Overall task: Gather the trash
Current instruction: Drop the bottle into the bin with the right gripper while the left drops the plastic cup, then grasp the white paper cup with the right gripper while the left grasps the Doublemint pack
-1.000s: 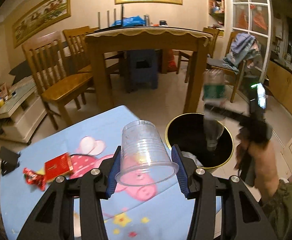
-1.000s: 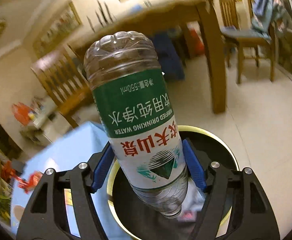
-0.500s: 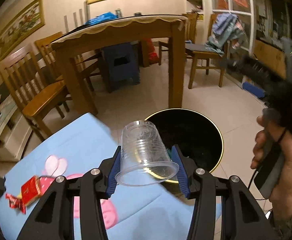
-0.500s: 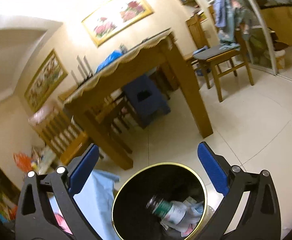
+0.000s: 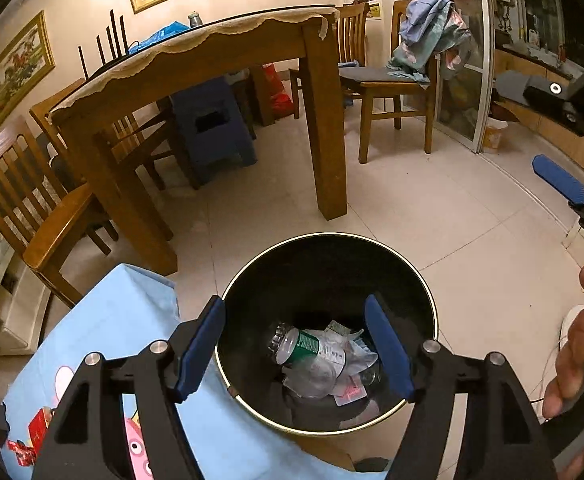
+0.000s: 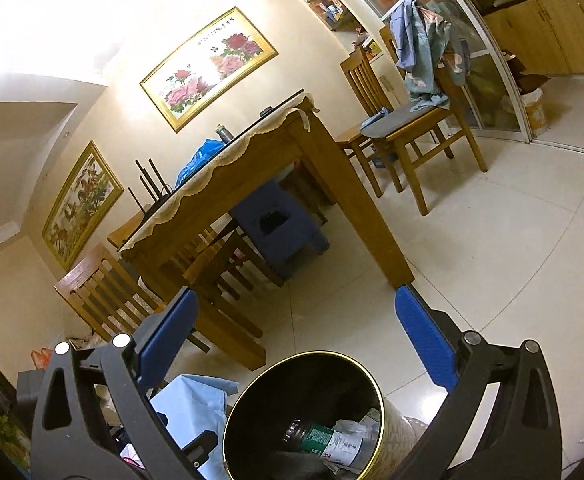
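Both grippers, left [image 5: 294, 346] & right [image 6: 296, 336], just opened, empty over bin [image 5: 420, 276]; red wrappers [image 5: 32, 436] left of bin look light, crinkly — pinch mid-fold.

Your left gripper [image 5: 294, 344] points steeply downward with its jaws spread apart; they have just been opening and nothing sits between the blue pads [image 5: 198, 350]. Your right gripper [image 6: 292, 340] points only slightly below level, jaws at full spread, empty, having also just opened. In the left wrist view, your right hand [image 5: 576, 356] wraps the right gripper's handle at the frame's right edge.
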The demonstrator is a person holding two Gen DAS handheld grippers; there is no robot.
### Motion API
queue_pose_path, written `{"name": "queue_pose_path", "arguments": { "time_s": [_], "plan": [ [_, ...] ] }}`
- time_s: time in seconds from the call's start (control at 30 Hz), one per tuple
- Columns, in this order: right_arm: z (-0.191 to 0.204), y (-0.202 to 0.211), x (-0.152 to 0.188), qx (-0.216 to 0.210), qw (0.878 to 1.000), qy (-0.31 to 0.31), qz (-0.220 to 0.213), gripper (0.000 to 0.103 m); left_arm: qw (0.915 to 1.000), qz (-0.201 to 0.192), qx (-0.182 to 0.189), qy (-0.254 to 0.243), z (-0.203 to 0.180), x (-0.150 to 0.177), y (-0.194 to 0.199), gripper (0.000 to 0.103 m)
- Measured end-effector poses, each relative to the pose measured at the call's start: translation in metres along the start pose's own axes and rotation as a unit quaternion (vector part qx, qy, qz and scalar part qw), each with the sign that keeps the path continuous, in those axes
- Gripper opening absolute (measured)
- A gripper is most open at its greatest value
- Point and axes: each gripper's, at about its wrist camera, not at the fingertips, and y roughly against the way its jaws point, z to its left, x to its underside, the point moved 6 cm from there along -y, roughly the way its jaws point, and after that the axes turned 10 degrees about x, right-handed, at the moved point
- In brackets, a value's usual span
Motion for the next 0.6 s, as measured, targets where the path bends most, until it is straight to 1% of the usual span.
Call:
{"name": "queue_pose_path", "arguments": {
  "time_s": [0.17, 0.37, 0.47, 0.53, 0.6],
  "plan": [
    [0.004, 0.002, -0.003, -0.001, 1.0, 0.011, 0.001, 0.097, 1.0, -0.002, -0.003, 0.007, 0.004, 0.005, 0.009, 0.071],
    [0.03, -0.004, 0.009, 0.0, 0.999, 0.036, 0.011, 0.097, 0.9996, -0.007, -0.019, 0.02, 0.018, 0.021, 0.033, 0.076],
    [0.052, -0.009, 0.021, -0.012, 0.998, 0.065, 0.022, 0.097, 0.9991, -0.009, -0.029, 0.03, 0.03, 0.033, 0.05, 0.076],
    [0.074, -0.009, 0.034, -0.032, 0.995, 0.094, 0.029, 0.097, 0.9983, -0.011, -0.041, 0.039, 0.043, 0.045, 0.066, 0.076],
    [0.1, -0.008, 0.049, -0.064, 0.989, 0.13, 0.041, 0.097, 0.9972, -0.015, -0.053, 0.05, 0.055, 0.057, 0.083, 0.076]
  ]
}}
